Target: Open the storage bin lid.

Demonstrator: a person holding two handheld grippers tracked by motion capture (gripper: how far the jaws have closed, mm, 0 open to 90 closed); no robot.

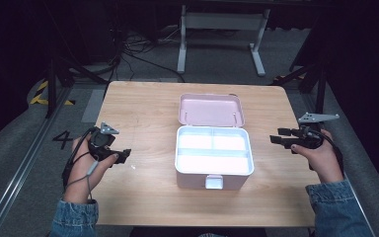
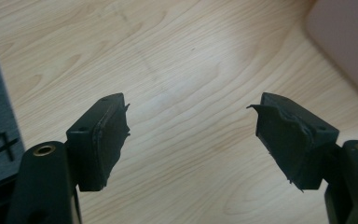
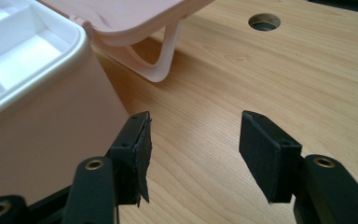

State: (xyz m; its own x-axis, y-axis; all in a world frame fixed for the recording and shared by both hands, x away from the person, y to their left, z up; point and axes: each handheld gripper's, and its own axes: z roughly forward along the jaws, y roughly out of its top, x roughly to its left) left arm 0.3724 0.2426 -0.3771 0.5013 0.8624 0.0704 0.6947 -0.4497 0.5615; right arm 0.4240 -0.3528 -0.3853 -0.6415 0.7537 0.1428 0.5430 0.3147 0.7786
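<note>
Both pairs of jaws stand wide apart with only bare wood between them. The left gripper [image 1: 123, 156] sits at nine o'clock of the pink box [image 1: 213, 178], well apart; the right gripper [image 1: 275, 137] at three o'clock. The box lies mid-table [image 1: 143, 106], its lid [image 1: 211, 109] thrown back toward twelve — white tray [image 1: 214, 149], three compartments, nothing visible inside.

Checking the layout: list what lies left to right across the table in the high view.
Left tool → pink box, lid open → right tool, all over the wooden table.
</note>
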